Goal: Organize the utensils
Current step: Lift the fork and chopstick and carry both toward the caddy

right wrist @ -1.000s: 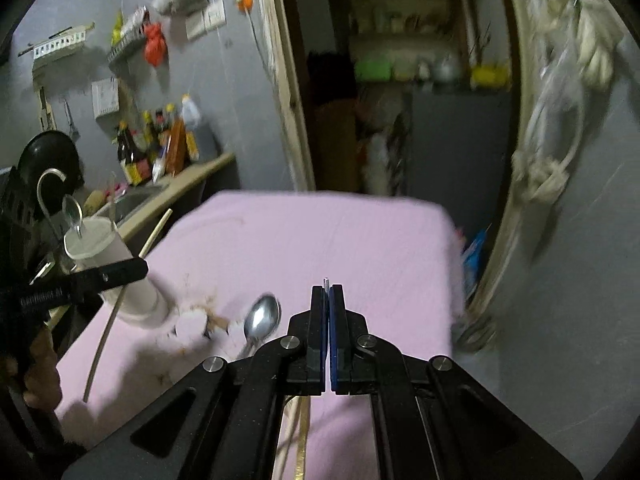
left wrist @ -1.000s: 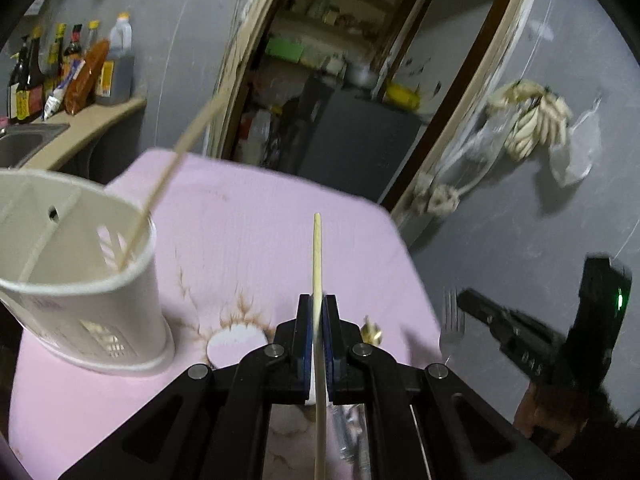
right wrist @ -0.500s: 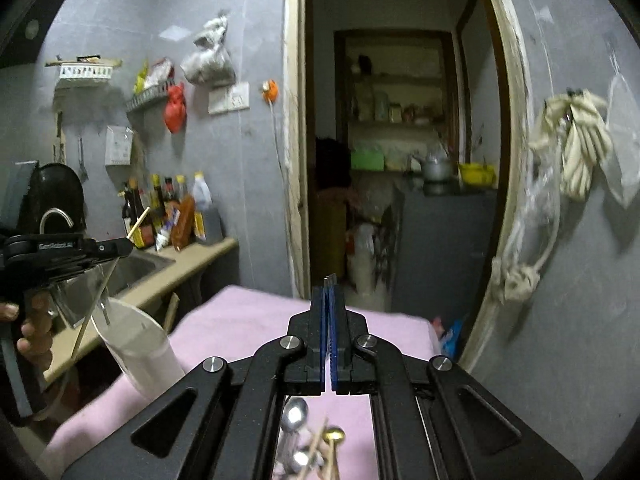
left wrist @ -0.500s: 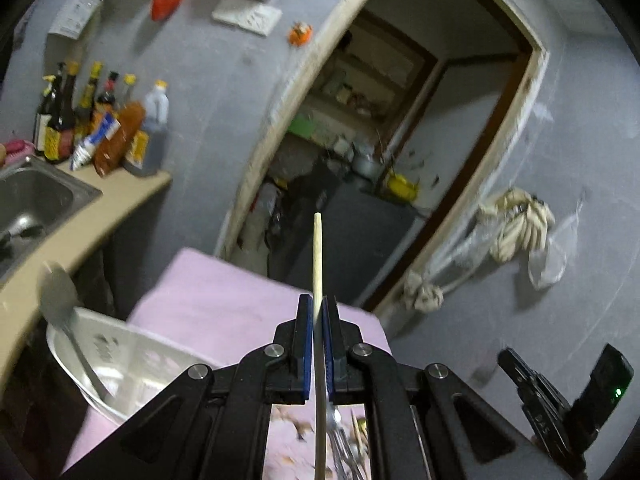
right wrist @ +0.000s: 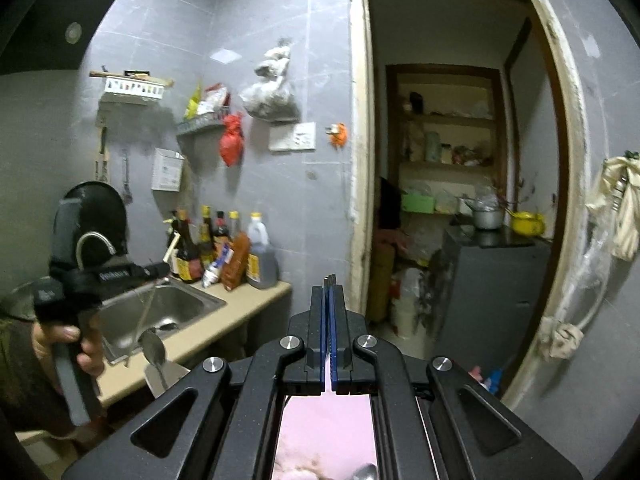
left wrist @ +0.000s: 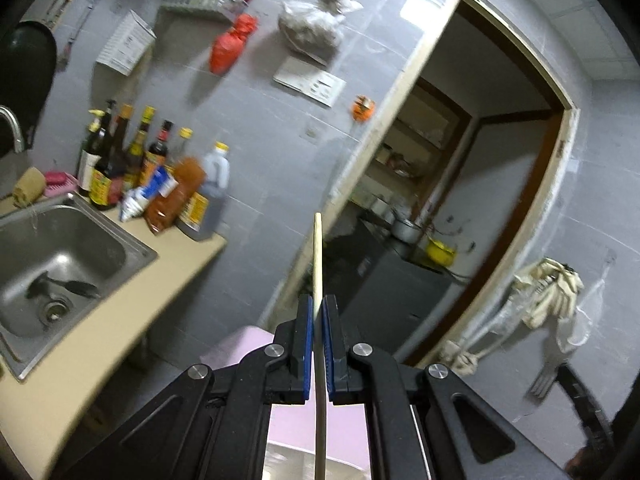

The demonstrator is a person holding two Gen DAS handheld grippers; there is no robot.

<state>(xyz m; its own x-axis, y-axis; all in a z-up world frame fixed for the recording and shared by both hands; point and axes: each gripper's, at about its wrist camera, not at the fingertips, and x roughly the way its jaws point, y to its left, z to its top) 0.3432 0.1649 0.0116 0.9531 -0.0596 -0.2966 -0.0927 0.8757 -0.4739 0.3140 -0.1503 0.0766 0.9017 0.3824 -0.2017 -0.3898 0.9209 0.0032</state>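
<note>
Sink (left wrist: 60,264): at the far left of the left wrist view we see the steel basin set in the beige counter, with a dark utensil lying near its drain.
Bottles (left wrist: 132,164): we count a cluster of sauce bottles and packets standing on the counter just right of the sink, against the grey tiled wall.
Left gripper (left wrist: 319,312): our blue pads are pinched narrow on a chopstick (left wrist: 318,256), which runs straight up between them and sticks out above the tips; its lower end passes down below the frame.
Pink table (left wrist: 240,344): we see only a strip of it beneath the left gripper.
Fork (left wrist: 546,376): at the right edge of the left wrist view we see a fork, tines up and blurred, at the tip of the right gripper (left wrist: 568,378).
Right gripper, own view (right wrist: 330,284): our pads are pressed together on a thin metal strip that shows just above their tips.
Left hand (right wrist: 68,344): in the right wrist view we see it wrapped round the left gripper's handle, at the left edge.
</note>
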